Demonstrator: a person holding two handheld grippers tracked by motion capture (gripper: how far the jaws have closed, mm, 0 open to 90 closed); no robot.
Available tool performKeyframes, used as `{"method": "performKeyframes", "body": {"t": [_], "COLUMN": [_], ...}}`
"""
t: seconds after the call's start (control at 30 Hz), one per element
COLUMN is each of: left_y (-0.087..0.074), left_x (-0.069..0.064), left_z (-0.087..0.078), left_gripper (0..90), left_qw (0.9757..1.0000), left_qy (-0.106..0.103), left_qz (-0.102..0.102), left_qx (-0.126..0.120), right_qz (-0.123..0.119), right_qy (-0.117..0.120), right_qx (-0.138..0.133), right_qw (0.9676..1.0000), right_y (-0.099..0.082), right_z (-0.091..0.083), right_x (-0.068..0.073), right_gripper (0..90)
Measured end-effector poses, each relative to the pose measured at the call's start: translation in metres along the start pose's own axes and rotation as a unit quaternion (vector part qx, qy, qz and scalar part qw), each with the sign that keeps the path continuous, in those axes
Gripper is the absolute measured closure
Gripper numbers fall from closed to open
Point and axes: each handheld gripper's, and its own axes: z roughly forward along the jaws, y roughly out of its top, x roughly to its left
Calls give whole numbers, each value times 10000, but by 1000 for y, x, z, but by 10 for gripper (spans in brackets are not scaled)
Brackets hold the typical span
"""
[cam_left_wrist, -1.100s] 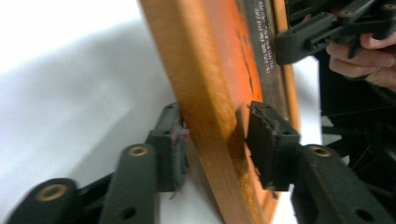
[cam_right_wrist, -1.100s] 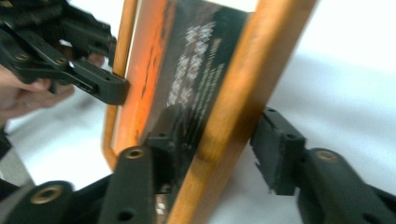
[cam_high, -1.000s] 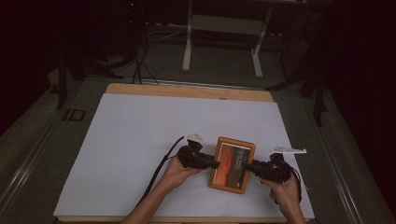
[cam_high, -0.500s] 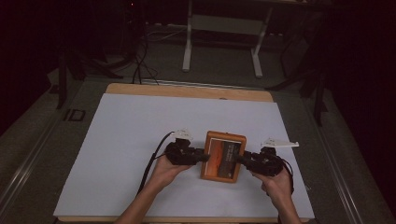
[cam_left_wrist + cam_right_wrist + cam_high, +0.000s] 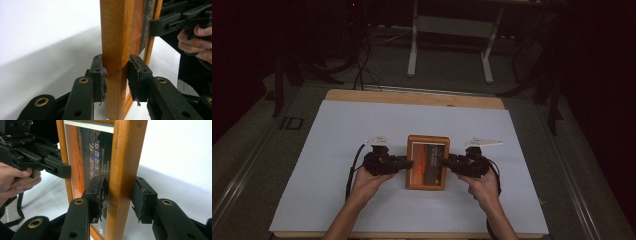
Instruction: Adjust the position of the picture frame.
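A: Start with the biggest thing. What carries it all?

B: The worktop (image 5: 362,150), covered by a pale sheet, with a wooden edge at the far side. It stands in a dark room.

A: And the thing being handled?

B: A wooden picture frame (image 5: 427,162), a little right of the middle and toward the near side. In the high view its glazed face with an orange print looks up at the camera. Whether it rests on the sheet or hangs just above it I cannot tell.

A: The claws?

B: The left claw (image 5: 406,163) pinches the frame's left rail; in the left gripper view both pads press the wood from either side. The right claw (image 5: 447,162) bites the right rail, one pad against the glass face, the other on the rail's back; there it looks seated, though a thin gap is hard to rule out.

A: So which step is this?

B: I judge it a two-handed carry of the frame across the sheet.

A: What does the next move call for?

B: Both hands travelling together at one height, so that the frame neither twists nor slips from the pads, then a level set-down before either claw lets go.
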Motion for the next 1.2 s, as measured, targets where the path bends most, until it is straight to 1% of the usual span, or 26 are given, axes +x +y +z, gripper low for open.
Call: {"method": "performKeyframes", "body": {"t": [0.03, 0.07, 0.1, 0.13, 0.17, 0.2, 0.23, 0.27, 0.37, 0.47, 0.53, 0.6, 0.67, 0.7, 0.77, 0.83, 0.87, 0.9, 0.93, 1.0, 1.1, 1.17, 1.2], "left_y": [-2, -5, -5, -9, -9, -11, -11, -16, -18, -19, -19, -18, -18, -19, -20, -20, -21, -22, -23, -25, -27, -27, -26], "left_x": [3, 9, 9, 16, 16, 20, 20, 26, 30, 32, 32, 31, 33, 36, 40, 40, 43, 45, 47, 52, 58, 59, 59], "left_z": [-3, -6, -6, -9, -9, -10, -10, -10, -9, -7, -5, -4, -3, -1, 3, 3, 8, 10, 11, 14, 19, 21, 21], "left_gripper": [679, 680, 680, 680, 679, 679, 678, 676, 674, 669, 658, 651, 643, 638, 621, 610, 610, 583, 576, 571, 554, 551, 551], "left_qw": [10000, 9998, 9998, 9994, 9994, 9990, 9990, 9984, 9979, 9978, 9978, 9974, 9972, 9968, 9961, 9961, 9944, 9935, 9926, 9908, 9893, 9898, 9899], "left_qy": [4, -36, -36, -102, -102, -135, -135, -103, -36, 71, 244, 419, 434, 415, 440, 440, 517, 527, 497, 425, 347, 311, 294], "left_qz": [-45, -145, -145, -302, -302, -400, -400, -520, -610, -642, -606, -545, -570, -641, -727, -727, -864, -942, -1051, -1237, -1367, -1353, -1348], "left_qx": [25, 105, 105, 119, 119, 130, 130, 194, 203, 165, 151, 200, 220, 225, 249, 249, 325, 360, 361, 344, 361, 326, 320], "right_qz": [43, 65, 65, 96, 96, 151, 151, 259, 366, 523, 631, 744, 791, 876, 893, 924, 924, 952, 941, 1022, 1155, 1214, 1201], "right_qy": [34, 70, 70, 61, 61, 65, 65, 70, 141, 221, 254, 278, 284, 340, 312, 274, 274, 133, 75, 34, -19, -7, -1], "right_qx": [18, 70, 70, 97, 97, 117, 117, 198, 259, 244, 262, 313, 343, 422, 525, 573, 573, 687, 736, 835, 927, 911, 911], "right_qw": [10000, 9999, 9999, 9999, 9999, 9998, 9998, 9994, 9989, 9981, 9973, 9964, 9959, 9947, 9941, 9937, 9937, 9930, 9928, 9912, 9890, 9884, 9886], "right_y": [0, 1, 1, 0, 0, -1, -1, -3, -6, -8, -7, -7, -6, -5, -4, -3, -3, -2, -2, -2, -4, -7, -7], "right_z": [4, 12, 12, 19, 19, 23, 23, 32, 40, 46, 49, 53, 56, 60, 64, 67, 67, 72, 74, 78, 84, 84, 83], "right_x": [1, 3, 3, 6, 6, 7, 7, 7, 4, -2, -6, -11, -14, -19, -22, -24, -24, -27, -28, -30, -33, -34, -34], "right_gripper": [620, 620, 620, 621, 621, 623, 623, 625, 627, 629, 628, 620, 615, 609, 596, 596, 592, 591, 581, 564, 540, 539, 540]}}
